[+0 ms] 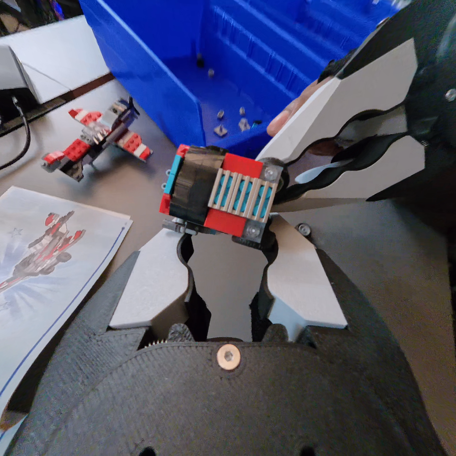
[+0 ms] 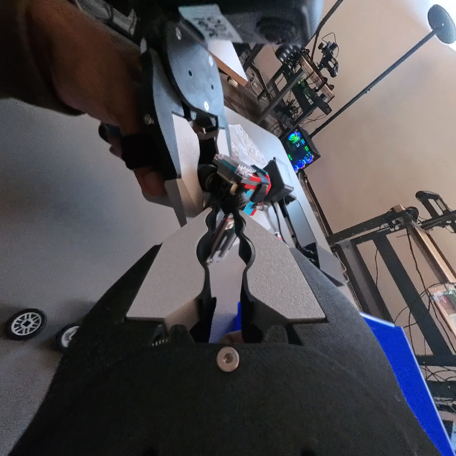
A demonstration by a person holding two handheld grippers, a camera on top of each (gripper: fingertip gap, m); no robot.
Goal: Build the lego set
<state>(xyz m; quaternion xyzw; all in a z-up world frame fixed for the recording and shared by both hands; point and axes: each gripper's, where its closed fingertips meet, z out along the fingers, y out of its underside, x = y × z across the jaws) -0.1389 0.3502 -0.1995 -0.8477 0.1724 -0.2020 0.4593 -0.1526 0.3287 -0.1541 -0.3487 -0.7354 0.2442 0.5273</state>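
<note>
We see a grey table (image 1: 138,197) under both grippers. On it stands a blue plastic bin (image 1: 153,81) with a few small loose pieces on its floor. Left of the bin rests a red, white and black brick plane (image 1: 98,140), and nearer the camera lies a printed sheet (image 1: 49,266) picturing a similar model. A black cable (image 1: 24,140) trails off at the far left edge. In the right wrist view two small spoked wheels (image 2: 26,324) lie on the table, a third wheel (image 1: 304,229) sits beside the left gripper, and the room behind shows a beige wall, black metal racks with tangled wires, a computer case (image 2: 302,151) lit green and blue, and a dark stand with a round head.

The left gripper (image 1: 228,237) is spread wide around the underside of a red, black and teal brick vehicle (image 1: 217,192); its fingertips sit against the model's lower parts, which it holds up above the table just before the bin. The right gripper (image 2: 223,219) is nearly closed at the model's wheel end, pinching a dark part there.

The sheet carries a picture only; we can make out no legible writing. A coded tag (image 2: 212,24) sits atop the left gripper.
</note>
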